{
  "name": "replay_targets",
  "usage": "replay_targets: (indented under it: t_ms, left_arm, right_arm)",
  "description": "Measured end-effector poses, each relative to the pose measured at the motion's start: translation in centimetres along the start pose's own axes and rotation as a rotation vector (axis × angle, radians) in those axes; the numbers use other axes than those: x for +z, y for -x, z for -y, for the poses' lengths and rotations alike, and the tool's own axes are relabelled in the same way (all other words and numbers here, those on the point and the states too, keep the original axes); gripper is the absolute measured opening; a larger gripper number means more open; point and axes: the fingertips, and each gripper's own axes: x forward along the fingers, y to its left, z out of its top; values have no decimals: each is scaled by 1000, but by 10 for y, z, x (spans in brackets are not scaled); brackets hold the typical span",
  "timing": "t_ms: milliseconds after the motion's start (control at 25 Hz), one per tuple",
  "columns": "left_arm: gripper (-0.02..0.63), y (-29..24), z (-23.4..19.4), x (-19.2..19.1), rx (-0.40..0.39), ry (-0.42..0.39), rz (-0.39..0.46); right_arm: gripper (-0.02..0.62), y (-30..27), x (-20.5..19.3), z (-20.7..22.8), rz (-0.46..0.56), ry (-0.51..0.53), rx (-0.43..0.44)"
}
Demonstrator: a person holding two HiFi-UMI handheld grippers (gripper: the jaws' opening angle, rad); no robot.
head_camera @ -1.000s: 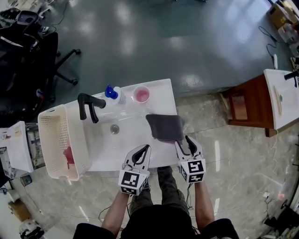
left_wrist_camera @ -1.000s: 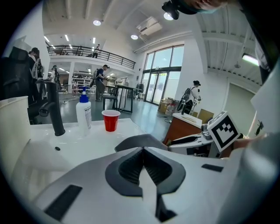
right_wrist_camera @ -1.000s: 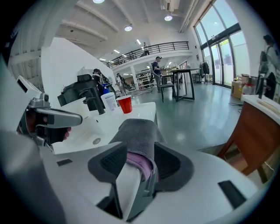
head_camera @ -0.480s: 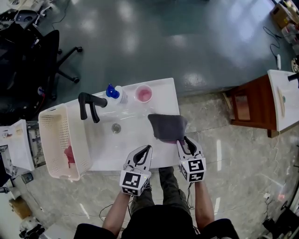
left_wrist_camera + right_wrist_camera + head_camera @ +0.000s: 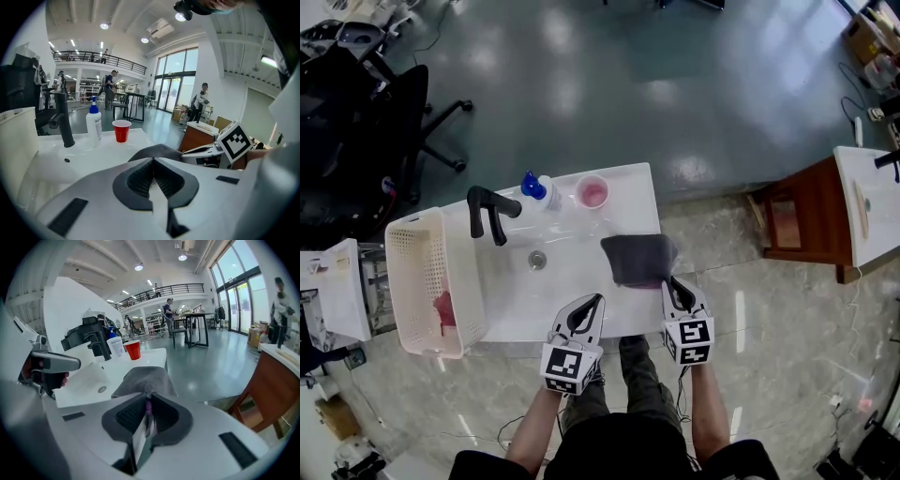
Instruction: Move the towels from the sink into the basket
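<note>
A grey towel [image 5: 636, 258] lies on the right side of the white sink [image 5: 546, 292] top. My right gripper [image 5: 673, 281] has just been closing its jaws, and they now pinch the towel's near edge [image 5: 143, 378]; the fabric bunches between the pads [image 5: 148, 401]. My left gripper [image 5: 596, 300] hovers over the sink's front edge, shut and holding nothing [image 5: 153, 160]. In the left gripper view the grey towel [image 5: 157, 151] shows just past its tips. A white basket [image 5: 473, 272] stands at the sink's left end with a pink towel [image 5: 443, 308] inside.
A black faucet [image 5: 487, 212], a blue-capped soap bottle [image 5: 536, 187] and a pink-looking cup [image 5: 592, 192] stand along the sink's far edge. A wooden table [image 5: 795, 220] is at the right, an office chair [image 5: 384, 103] at the upper left, a white cabinet [image 5: 333, 291] left of the basket.
The right gripper's jaws, open around the towel's near edge a second ago, have come together on it. The left gripper and the towel have stayed in place.
</note>
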Motion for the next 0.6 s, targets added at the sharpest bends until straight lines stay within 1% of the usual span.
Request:
replay_targets:
  t_ms: [280, 600]
  left_arm:
    - [8, 16, 2, 16, 19, -23, 41]
    - [8, 46, 9, 41, 43, -51, 108]
  right_arm:
    - [58, 16, 23, -6, 64, -5, 13]
    - [57, 48, 58, -12, 143, 18, 14]
